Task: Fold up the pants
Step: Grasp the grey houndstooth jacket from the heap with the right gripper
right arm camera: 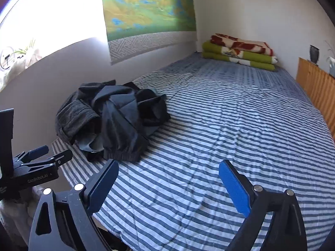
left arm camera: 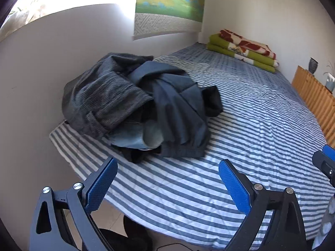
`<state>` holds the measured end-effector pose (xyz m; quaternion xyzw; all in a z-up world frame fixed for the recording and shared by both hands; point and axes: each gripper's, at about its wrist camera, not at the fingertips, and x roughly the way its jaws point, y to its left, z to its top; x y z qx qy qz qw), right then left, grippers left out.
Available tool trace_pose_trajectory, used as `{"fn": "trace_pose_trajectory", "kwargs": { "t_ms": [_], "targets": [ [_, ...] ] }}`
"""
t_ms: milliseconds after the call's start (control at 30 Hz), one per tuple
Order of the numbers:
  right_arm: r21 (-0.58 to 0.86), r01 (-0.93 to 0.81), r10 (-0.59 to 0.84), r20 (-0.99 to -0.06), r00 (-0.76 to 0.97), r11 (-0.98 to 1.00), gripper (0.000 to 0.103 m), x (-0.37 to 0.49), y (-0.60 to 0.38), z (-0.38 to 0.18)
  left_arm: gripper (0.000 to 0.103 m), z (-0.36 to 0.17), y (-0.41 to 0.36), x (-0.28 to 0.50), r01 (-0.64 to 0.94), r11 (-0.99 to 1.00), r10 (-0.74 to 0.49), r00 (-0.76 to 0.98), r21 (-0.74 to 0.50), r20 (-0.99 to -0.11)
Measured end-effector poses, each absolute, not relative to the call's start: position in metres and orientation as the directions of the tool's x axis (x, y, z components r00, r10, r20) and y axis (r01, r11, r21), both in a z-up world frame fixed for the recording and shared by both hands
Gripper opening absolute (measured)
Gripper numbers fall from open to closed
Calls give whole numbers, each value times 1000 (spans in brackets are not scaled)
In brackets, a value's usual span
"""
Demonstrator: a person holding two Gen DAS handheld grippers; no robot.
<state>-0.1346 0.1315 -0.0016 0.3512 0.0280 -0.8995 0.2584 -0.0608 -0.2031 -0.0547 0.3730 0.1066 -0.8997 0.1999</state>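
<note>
A crumpled heap of dark pants (left arm camera: 142, 108) lies on the striped bed (left arm camera: 240, 136) near its left edge, against the wall; the same pants heap (right arm camera: 113, 121) shows left of centre in the right wrist view. Dark navy pants with an elastic cuff (left arm camera: 182, 151) lie on top, beside grey corduroy ones (left arm camera: 100, 102) and some lighter denim. My left gripper (left arm camera: 167, 167) hovers open over the bed's front edge, just short of the heap, holding nothing. My right gripper (right arm camera: 168, 168) is open too, further right over bare sheet. The left gripper (right arm camera: 39, 156) appears at that view's left edge.
A folded green and red blanket stack (left arm camera: 242, 50) lies at the bed's far end. A wooden panel (left arm camera: 314, 98) runs along the right side, with a dark vase (left arm camera: 313, 65) on it. A wall hanging (right arm camera: 146, 6) and a bright window are on the left wall. Floor shows below the bed's front edge.
</note>
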Motion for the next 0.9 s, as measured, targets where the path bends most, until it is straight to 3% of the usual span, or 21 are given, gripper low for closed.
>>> {"fn": "trace_pose_trajectory", "kwargs": {
  "t_ms": [267, 567, 833, 900],
  "targets": [
    [166, 660, -561, -696, -447, -732, 87, -193, 5, -3, 98, -73, -309, -38, 635, -767, -380, -562, -89, -734],
    [91, 809, -610, -706, -360, -581, 91, -215, -137, -23, 98, -79, -368, -37, 697, -712, -423, -523, -85, -740],
    [247, 838, -669, -723, -175, -487, 91, -239, -209, -54, 98, -80, -390, -33, 729, -680, -467, -508, -74, -724],
    [227, 856, -655, -738, -160, -465, 91, -232, -223, -59, 98, -83, -396, -31, 735, -674, -462, -497, -74, -735]
  ]
}}
